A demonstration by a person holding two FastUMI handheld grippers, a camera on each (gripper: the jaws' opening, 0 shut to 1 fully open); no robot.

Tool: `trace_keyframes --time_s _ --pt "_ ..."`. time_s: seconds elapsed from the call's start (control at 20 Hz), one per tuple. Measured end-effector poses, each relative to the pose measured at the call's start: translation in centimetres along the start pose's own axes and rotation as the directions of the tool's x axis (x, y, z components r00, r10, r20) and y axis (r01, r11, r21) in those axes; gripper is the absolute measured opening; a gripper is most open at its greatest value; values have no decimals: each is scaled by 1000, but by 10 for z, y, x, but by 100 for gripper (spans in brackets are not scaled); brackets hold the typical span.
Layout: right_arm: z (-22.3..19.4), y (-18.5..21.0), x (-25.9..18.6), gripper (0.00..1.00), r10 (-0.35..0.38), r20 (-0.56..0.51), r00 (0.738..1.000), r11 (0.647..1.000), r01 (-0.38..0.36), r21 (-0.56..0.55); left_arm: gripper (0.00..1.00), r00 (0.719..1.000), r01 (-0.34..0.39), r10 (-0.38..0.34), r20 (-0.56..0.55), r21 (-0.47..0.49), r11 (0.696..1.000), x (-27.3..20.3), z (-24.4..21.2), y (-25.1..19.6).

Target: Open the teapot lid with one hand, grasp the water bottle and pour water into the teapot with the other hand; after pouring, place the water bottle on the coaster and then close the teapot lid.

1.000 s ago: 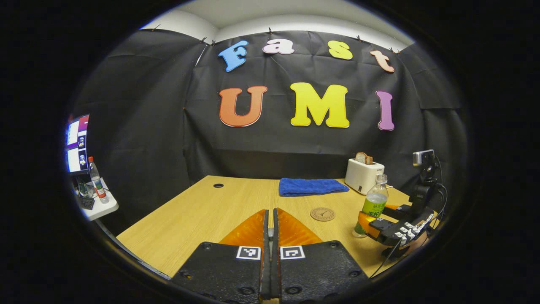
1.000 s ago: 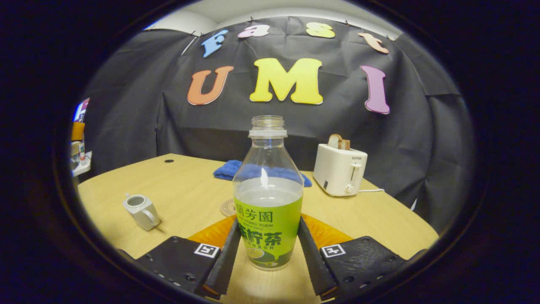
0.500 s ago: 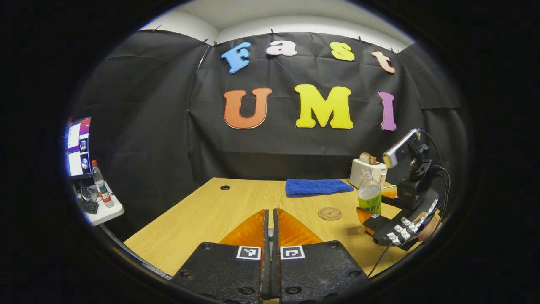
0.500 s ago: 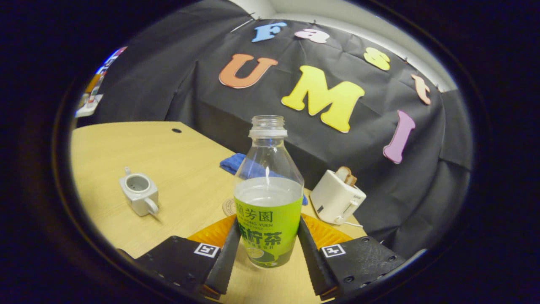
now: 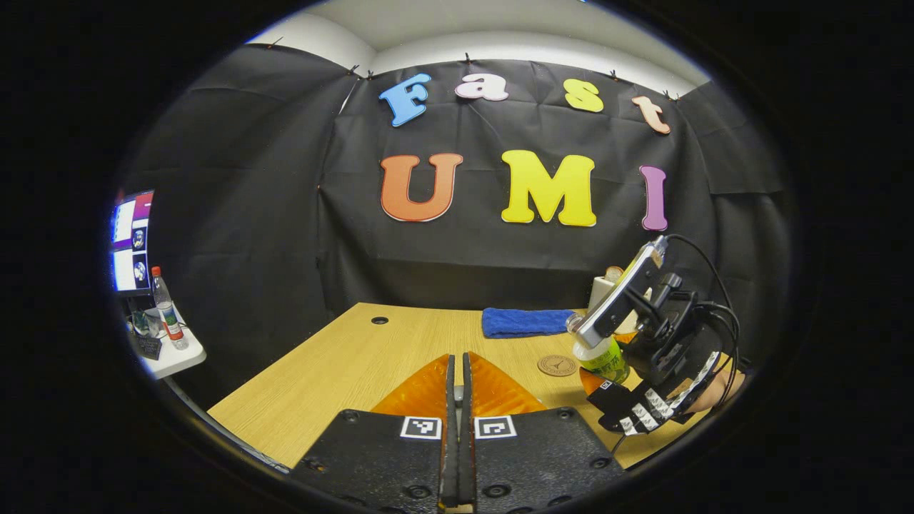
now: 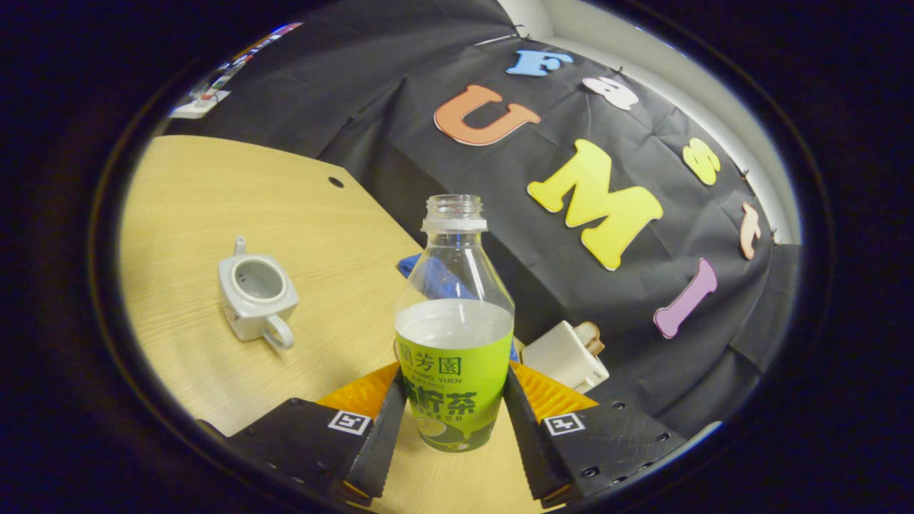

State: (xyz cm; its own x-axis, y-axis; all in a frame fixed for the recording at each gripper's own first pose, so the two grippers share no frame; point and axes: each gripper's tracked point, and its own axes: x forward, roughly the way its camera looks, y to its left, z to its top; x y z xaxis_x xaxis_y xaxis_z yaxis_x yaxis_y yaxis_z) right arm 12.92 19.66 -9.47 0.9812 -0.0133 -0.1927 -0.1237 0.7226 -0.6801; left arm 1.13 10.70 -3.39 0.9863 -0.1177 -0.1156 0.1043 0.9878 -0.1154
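Hiding most of the toaster (image 5: 604, 287), the right gripper (image 5: 596, 378) tilts the water bottle (image 6: 454, 343).

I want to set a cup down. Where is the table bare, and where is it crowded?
Bare: the wide stretch of table between the cable hole and the blue towel. Crowded: the far right, with coaster, toaster and right gripper holding the water bottle.

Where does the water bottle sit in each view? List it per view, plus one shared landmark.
Left gripper view: the water bottle is at right, tilted, in the right gripper.
Right gripper view: the bottle is at centre, between the fingers.
Shared landmark: the blue towel.
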Motion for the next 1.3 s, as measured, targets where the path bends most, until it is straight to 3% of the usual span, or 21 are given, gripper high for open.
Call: trace_keyframes --time_s 0.5,0.8,1.1,1.3 --pt "2 9 5 72 -39 8 999 983 40 -178 3 1000 11 -11 -11 -17 1000 4 -7 13" --pt "8 17 6 72 -48 48 998 941 61 -332 3 1000 4 -4 -19 -20 1000 4 -9 19" --pt "13 16 16 74 -104 94 990 837 138 -529 2 1000 5 -5 -13 -23 1000 3 -9 27" --pt "17 13 14 72 -127 148 981 746 193 -638 3 1000 20 -20 -1 -20 1000 2 -7 27"
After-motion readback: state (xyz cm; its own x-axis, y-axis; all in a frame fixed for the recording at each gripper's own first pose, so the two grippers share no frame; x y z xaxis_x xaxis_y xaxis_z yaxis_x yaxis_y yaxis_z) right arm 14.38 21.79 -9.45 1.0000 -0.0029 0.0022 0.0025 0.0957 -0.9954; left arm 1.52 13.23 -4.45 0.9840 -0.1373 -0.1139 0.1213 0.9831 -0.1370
